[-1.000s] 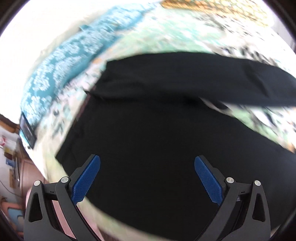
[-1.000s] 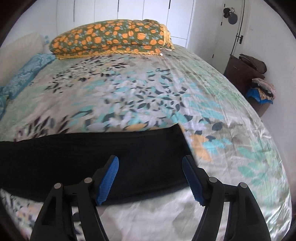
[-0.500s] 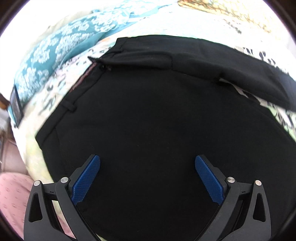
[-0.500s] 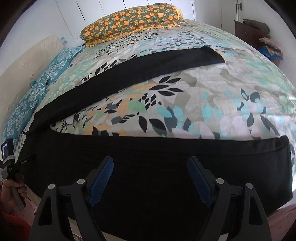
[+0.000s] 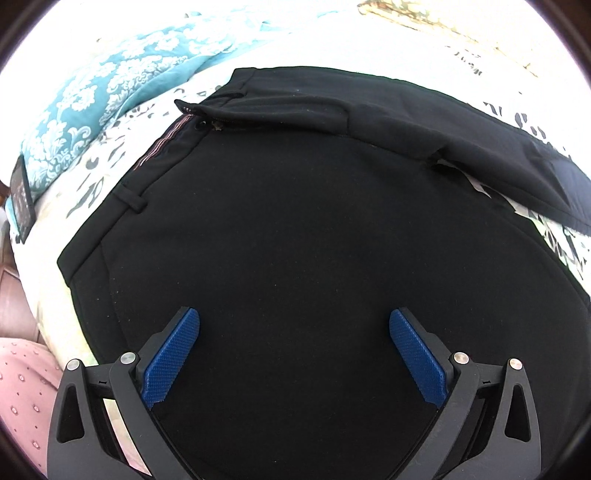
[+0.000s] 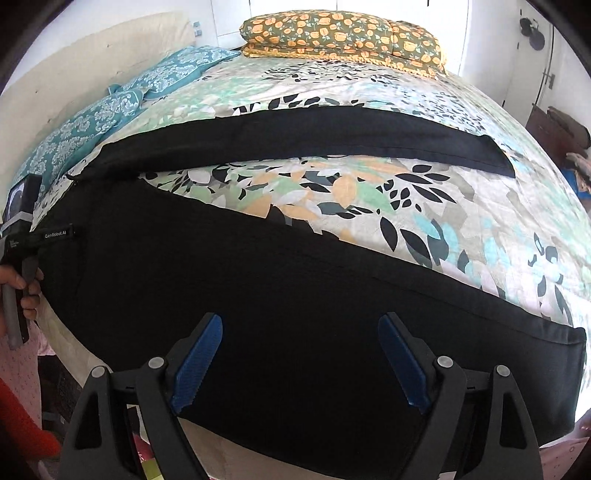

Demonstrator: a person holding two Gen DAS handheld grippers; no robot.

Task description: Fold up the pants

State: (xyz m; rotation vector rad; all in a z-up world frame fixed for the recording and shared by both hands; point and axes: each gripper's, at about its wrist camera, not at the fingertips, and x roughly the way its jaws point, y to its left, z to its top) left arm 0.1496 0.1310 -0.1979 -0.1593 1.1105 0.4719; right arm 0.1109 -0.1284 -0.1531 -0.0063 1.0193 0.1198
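Black pants [image 6: 280,295] lie spread flat on the bed, legs apart in a V, waist at the left. The far leg [image 6: 295,136] runs across the bedspread to its hem at the right; the near leg runs along the bed's front edge. In the left wrist view the waistband and seat [image 5: 295,229] fill the frame, fly open at the top. My left gripper [image 5: 293,350] is open and empty over the seat area. My right gripper [image 6: 299,354] is open and empty over the near leg. The left gripper's body [image 6: 22,236] shows at the far left.
The bed has a floral leaf bedspread [image 6: 369,192]. An orange-flowered pillow [image 6: 343,33] lies at the head, teal patterned pillows [image 6: 110,107] along the left. A dark cabinet with clothes [image 6: 554,129] stands at the right wall. The bed's front edge is just below the grippers.
The left gripper has pulled back slightly, showing more of the waistband. The right gripper swung from the far leg's hem to the near leg and has shifted left along it.
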